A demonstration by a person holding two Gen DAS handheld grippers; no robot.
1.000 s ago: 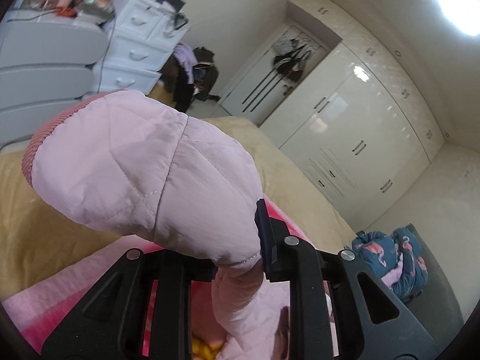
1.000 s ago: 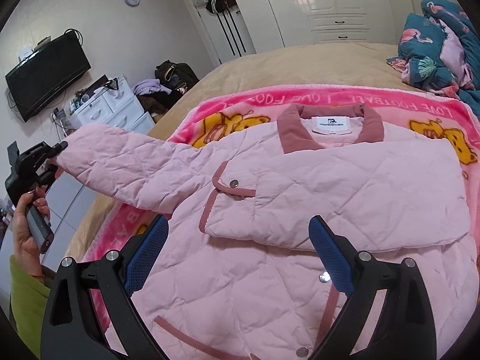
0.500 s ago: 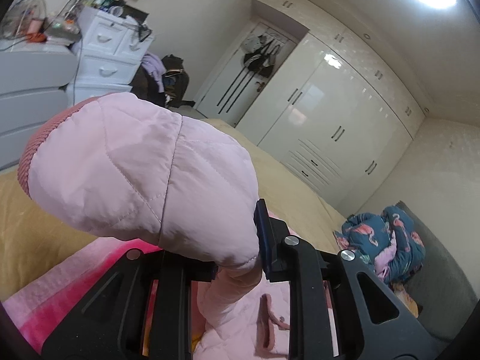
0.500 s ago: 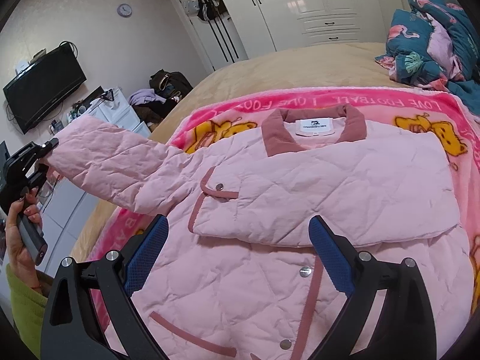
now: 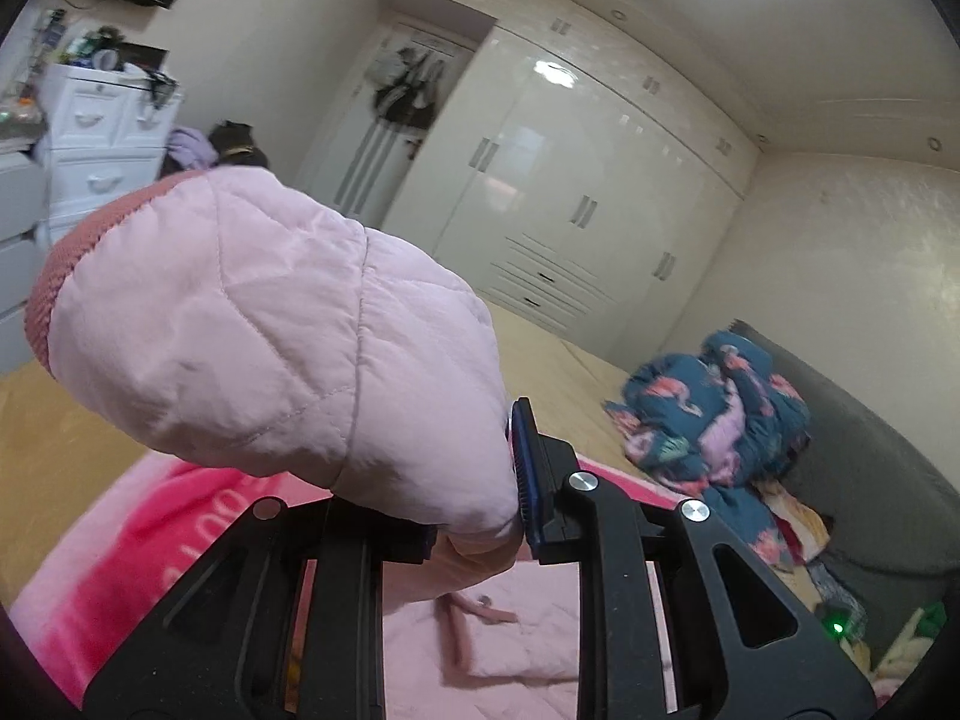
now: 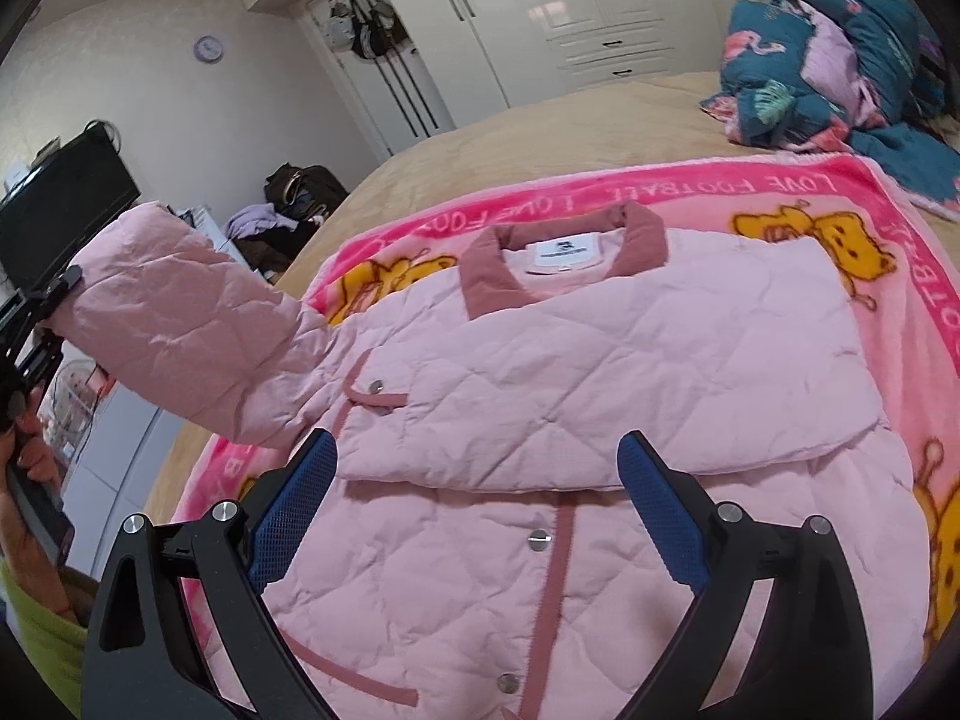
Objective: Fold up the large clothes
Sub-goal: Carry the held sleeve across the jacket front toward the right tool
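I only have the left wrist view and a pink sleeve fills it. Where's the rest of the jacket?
Observer: The jacket lies front-up on a pink blanket, collar away from the right gripper.
Operator: Is the other sleeve folded yet?
Observer: Yes, it lies folded across the chest.
Operator: What's the right gripper doing?
Observer: It is open above the jacket's front, holding nothing.
Operator: How is my sleeve hanging?
Observer: The left gripper holds the sleeve near the cuff, raised off the bed beyond the blanket's edge.
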